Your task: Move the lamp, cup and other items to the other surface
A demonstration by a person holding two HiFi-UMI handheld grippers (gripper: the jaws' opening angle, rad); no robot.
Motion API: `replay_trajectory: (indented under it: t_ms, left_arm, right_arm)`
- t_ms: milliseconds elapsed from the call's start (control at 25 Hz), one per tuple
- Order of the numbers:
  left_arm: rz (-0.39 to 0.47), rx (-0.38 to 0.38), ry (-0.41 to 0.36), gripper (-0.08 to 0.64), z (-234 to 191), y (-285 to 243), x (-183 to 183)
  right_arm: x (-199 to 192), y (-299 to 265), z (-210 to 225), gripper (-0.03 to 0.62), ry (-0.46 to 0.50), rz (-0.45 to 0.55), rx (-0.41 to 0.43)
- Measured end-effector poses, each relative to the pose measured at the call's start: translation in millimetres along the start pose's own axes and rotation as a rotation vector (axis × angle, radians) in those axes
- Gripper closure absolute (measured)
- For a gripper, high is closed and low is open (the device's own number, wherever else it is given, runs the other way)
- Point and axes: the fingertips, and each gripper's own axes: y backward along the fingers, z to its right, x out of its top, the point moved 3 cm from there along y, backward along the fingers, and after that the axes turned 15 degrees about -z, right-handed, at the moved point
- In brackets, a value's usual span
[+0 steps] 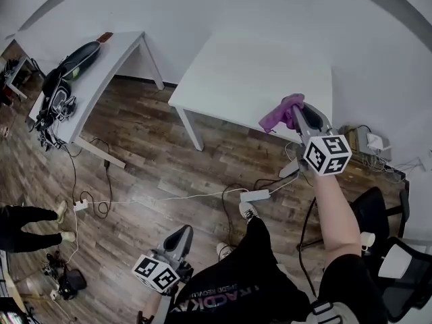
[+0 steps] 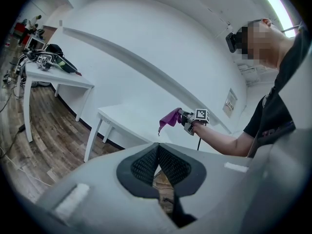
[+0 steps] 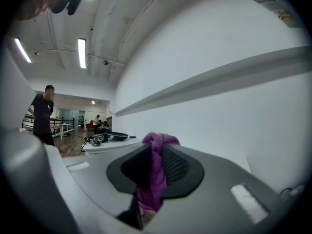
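My right gripper (image 1: 297, 111) is shut on a purple cloth (image 1: 280, 113), which it holds in the air over the near right part of a bare white table (image 1: 243, 73). In the right gripper view the cloth (image 3: 155, 174) hangs pinched between the dark pads (image 3: 178, 167). The left gripper view shows the same cloth (image 2: 169, 119) drooping from the right gripper (image 2: 186, 118) above that table (image 2: 124, 118). My left gripper (image 1: 181, 235) hangs low beside the person's leg, its jaws shut on nothing. No lamp or cup is in view.
A second white table (image 1: 111, 52) at the far left carries a dark bag (image 1: 79, 59) and tangled gear. A power strip (image 1: 255, 196) and cables lie on the wooden floor. A bystander's legs (image 1: 30, 225) are at the left; an office chair (image 1: 398, 265) is at the right.
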Motion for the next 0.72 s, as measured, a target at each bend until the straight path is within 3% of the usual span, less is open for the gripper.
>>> replay_trajectory:
  t_ms: [400, 720]
  left_arm:
    - [-0.058, -0.140, -0.097, 0.557, 33, 4, -18]
    - [-0.169, -0.325, -0.168, 0.557, 92, -60, -24]
  right_arm:
    - [-53, 111, -39, 0.532, -0.090, 0.017, -0.051]
    - [-105, 214, 12, 0.532, -0.192, 0.007, -0.219]
